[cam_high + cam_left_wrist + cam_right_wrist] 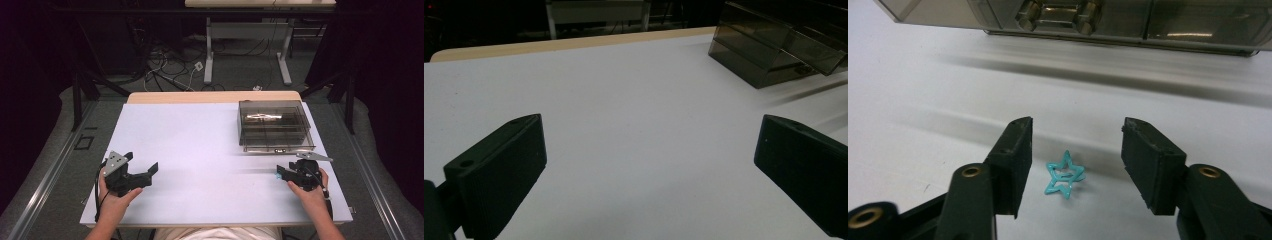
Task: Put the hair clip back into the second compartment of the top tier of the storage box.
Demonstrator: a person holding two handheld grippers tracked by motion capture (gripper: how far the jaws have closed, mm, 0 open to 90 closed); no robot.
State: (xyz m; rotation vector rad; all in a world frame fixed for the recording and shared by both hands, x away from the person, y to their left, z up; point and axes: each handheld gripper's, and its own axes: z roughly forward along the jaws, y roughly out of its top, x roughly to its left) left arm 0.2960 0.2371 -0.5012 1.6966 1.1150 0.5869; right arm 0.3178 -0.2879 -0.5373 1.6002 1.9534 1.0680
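White surface (200,150), smoky clear plastic box (272,122) far right. Left gripper (142,172) jaws wide apart, empty. Right gripper (1075,137) jaws part open; teal star-shaped clip (1063,175) lies flat between them, untouched.

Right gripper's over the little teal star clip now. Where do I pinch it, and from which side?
Come straight down from above. The star clip lies flat on the table, between the open jaws of the right gripper. Close across its outer points; the thin wire outline probably offers no other hold.
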